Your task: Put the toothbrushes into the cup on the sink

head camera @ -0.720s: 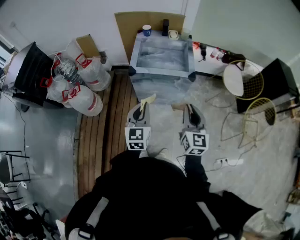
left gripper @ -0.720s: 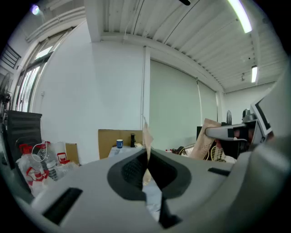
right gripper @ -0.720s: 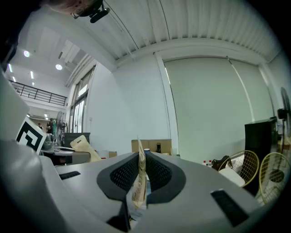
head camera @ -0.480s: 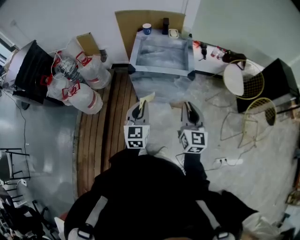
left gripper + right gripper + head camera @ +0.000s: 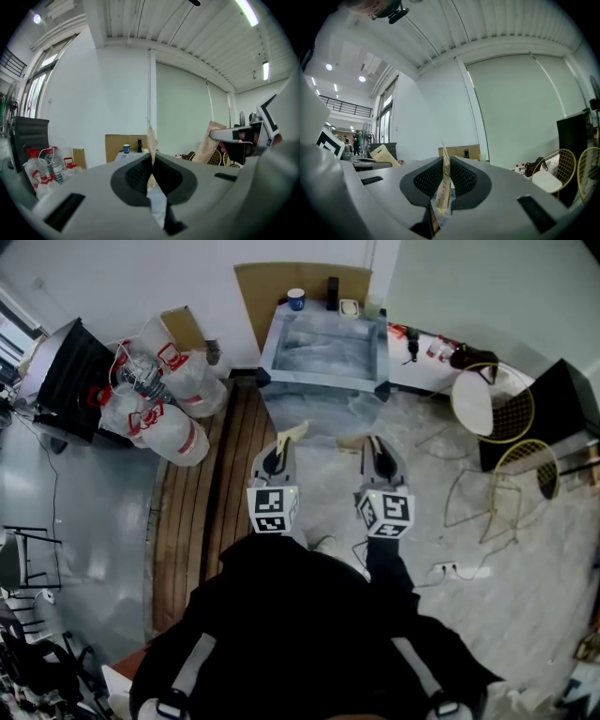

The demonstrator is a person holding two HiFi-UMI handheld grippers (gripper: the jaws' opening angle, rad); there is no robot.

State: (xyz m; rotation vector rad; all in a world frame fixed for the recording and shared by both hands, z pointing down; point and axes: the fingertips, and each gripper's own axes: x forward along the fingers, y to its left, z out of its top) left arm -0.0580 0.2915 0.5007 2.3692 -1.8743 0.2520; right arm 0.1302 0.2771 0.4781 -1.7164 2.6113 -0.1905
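In the head view the steel sink [image 5: 375, 356] stands at the top centre, with a blue cup [image 5: 296, 299] on its back left corner. My left gripper [image 5: 278, 452] is shut on a tan paper-wrapped toothbrush [image 5: 292, 434] that sticks out forward. My right gripper [image 5: 373, 448] is shut on a second wrapped toothbrush [image 5: 352, 442]. Both are held side by side over the floor, well short of the sink. In the left gripper view the wrapper [image 5: 151, 138] is pinched between the pads and the cup [image 5: 126, 148] shows far off. The right gripper view shows its wrapper [image 5: 445, 180] clamped likewise.
Clear bags of bottles [image 5: 159, 409] and a black case [image 5: 61, 381] lie at the left. A wooden slat strip [image 5: 192, 512] runs along the floor. Racket frames [image 5: 492, 409] and a black box [image 5: 567, 404] stand at the right. Cardboard [image 5: 267, 292] leans behind the sink.
Both grippers have edged slightly forward toward the sink, still holding their wrapped toothbrushes. The view has shifted a little with the person's step.
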